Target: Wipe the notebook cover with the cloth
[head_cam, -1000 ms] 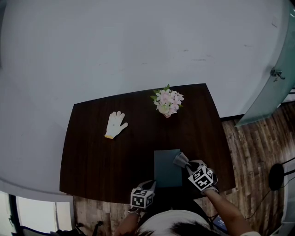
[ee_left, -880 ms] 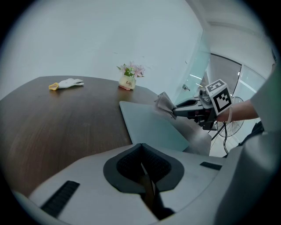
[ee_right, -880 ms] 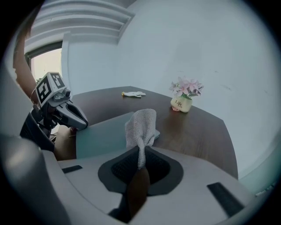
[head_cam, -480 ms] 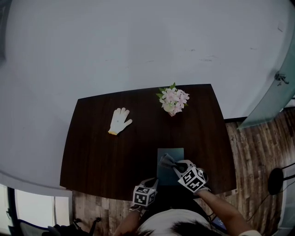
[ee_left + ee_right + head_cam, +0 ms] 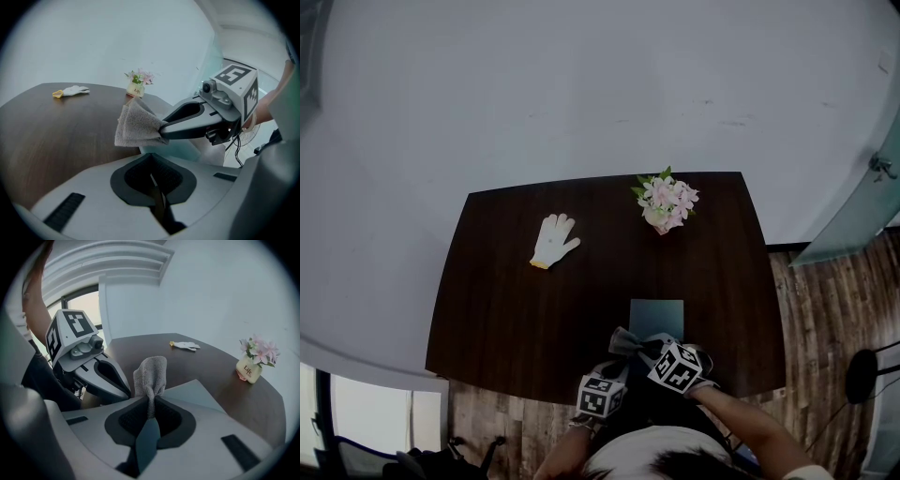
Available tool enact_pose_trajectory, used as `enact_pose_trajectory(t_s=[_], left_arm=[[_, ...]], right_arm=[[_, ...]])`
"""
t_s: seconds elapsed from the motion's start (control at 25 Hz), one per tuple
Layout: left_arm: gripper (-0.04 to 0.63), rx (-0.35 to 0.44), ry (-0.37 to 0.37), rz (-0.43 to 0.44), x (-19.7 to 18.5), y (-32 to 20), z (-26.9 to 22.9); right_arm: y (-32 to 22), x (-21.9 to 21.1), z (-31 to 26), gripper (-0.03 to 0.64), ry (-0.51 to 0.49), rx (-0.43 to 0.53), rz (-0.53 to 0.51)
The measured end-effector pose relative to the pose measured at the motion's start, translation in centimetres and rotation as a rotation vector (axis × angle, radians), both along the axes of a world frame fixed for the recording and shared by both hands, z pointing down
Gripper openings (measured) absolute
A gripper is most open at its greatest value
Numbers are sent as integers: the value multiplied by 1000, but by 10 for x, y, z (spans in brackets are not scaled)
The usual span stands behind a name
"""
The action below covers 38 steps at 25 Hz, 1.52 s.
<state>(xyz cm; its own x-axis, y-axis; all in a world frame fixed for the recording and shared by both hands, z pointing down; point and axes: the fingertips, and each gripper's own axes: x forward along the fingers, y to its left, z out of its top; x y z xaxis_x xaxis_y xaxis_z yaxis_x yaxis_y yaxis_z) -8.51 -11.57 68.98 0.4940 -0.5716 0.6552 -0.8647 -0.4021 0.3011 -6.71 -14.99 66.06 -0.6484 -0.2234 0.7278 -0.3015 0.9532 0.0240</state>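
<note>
Grey cloth (image 5: 150,373); teal notebook (image 5: 656,317); dark brown table (image 5: 516,319); white glove (image 5: 555,240).

Pair of grey handheld claws with marker cubes

The left claw (image 5: 152,177) and right claw (image 5: 149,420) look like the same build: smooth matte light-grey shells, with a dark ribbed pocket where the two jaws meet. Each one carries a white marker cube (image 5: 236,86) printed with chunky black squares. There's a small round lens (image 5: 206,87) tucked right beside the cube, and the right one has thin black cables (image 5: 236,147) dangling under it. The person's wearing a light-coloured top (image 5: 642,445).
</note>
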Motion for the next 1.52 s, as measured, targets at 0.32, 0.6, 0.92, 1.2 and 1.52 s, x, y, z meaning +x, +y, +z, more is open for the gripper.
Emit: enact_pose_trajectory(t_s=[0.32, 0.6, 0.92, 1.2, 1.52], left_arm=[[18, -18, 4, 30, 2, 2, -2], [18, -14, 4, 45, 3, 4, -1], [18, -14, 3, 58, 4, 6, -2], [18, -14, -1, 59, 3, 6, -3], [18, -27, 5, 60, 6, 8, -5]], right_arm=[[9, -1, 21, 46, 124, -19, -55], [11, 9, 22, 46, 141, -5, -39], [10, 30, 24, 46, 156, -2, 11], [10, 49, 25, 46, 168, 1, 51], [11, 72, 25, 46, 171, 0, 108]])
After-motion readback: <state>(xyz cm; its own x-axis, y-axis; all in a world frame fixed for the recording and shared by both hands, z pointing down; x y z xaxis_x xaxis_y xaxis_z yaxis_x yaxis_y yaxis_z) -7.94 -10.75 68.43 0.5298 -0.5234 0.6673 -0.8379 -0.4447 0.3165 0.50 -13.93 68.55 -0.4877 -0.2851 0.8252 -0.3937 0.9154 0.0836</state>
